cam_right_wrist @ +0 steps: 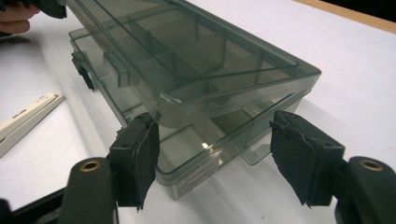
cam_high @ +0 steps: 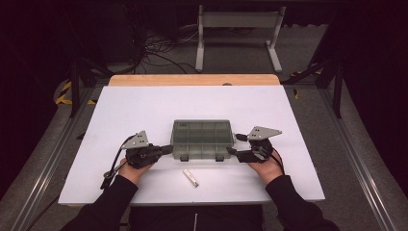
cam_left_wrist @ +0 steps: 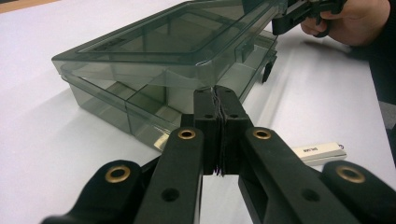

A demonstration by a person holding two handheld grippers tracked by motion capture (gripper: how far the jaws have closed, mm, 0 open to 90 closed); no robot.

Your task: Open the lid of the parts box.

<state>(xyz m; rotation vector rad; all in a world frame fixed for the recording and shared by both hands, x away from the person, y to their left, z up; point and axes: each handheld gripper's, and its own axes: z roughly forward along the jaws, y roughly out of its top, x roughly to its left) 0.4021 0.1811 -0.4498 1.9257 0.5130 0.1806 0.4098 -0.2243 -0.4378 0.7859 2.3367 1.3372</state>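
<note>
The left gripper [cam_high: 166, 149] has its two black jaws pressed flat together with nothing between them; in the left gripper view their tips sit at the near corner of the smoky transparent plastic compartment box [cam_left_wrist: 163, 74], just under the edge of its lid [cam_left_wrist: 187, 35], though whether they touch it I cannot tell. The right gripper [cam_high: 232, 150] has its jaws spread wide and grips nothing; in the right gripper view the box's right end lies between and just beyond the padded fingertips [cam_right_wrist: 142, 158], apart from both.

The box [cam_high: 202, 139] rests near the middle of the white surface [cam_high: 120, 110], its long axis running left to right, so each gripper meets one short end, and both are about equally near. The lid is tilted up, parted from the tray along the front edge where the latches hang free, and hinged at the far side.

Nearer the surface's front edge, between the two hands, lies a small white flat stick-shaped piece [cam_high: 191, 178], well clear of the box. Lifting the lid further looks like the step in hand.
</note>
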